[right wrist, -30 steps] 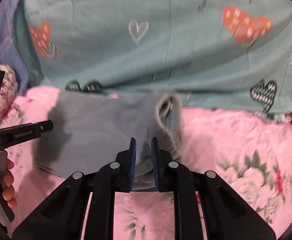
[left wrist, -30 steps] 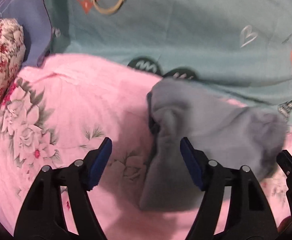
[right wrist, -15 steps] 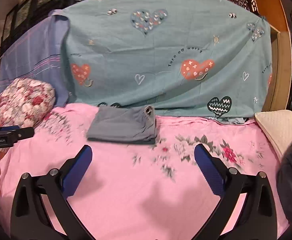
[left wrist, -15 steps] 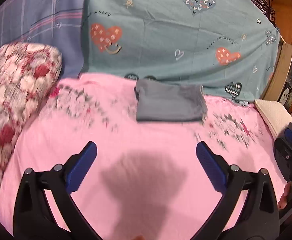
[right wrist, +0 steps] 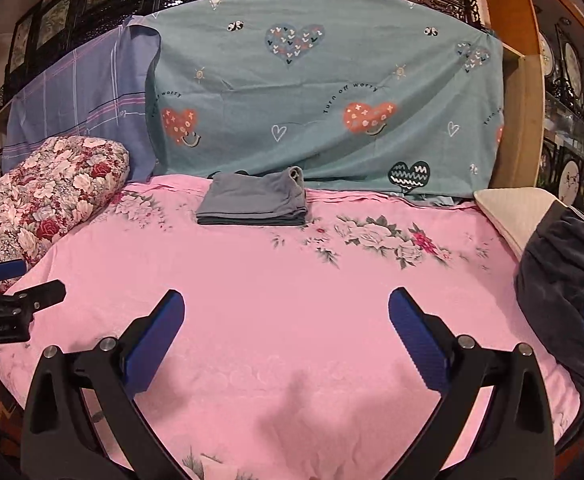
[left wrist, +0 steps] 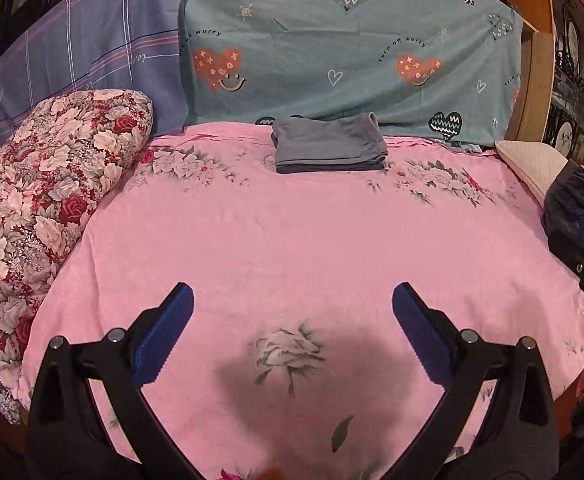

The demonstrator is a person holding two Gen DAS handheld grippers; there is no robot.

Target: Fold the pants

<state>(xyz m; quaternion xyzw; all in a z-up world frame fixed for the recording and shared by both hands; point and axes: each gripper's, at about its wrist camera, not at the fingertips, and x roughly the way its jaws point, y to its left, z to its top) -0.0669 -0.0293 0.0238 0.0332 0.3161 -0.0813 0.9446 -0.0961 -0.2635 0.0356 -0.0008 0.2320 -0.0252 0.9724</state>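
Note:
The grey pants [left wrist: 329, 145] lie folded in a flat rectangle at the far edge of the pink floral bed [left wrist: 292, 232], against the teal sheet. They also show in the right wrist view [right wrist: 254, 199]. My left gripper [left wrist: 292, 312] is open and empty, well back from the pants over the near part of the bed. My right gripper [right wrist: 286, 316] is open and empty too, equally far back. The left gripper's tip [right wrist: 16, 308] shows at the left edge of the right wrist view.
A red floral quilt roll [left wrist: 40, 200] lies along the left side. A teal heart-print sheet [left wrist: 351, 52] and a blue plaid sheet [left wrist: 92, 60] hang behind. A dark garment [right wrist: 567, 280] and a cream pillow [right wrist: 515, 212] sit at the right edge.
Both grippers let go of the grey pants and pulled far back toward the near side of the bed. The right jaws went from shut to open. The pants stay folded.

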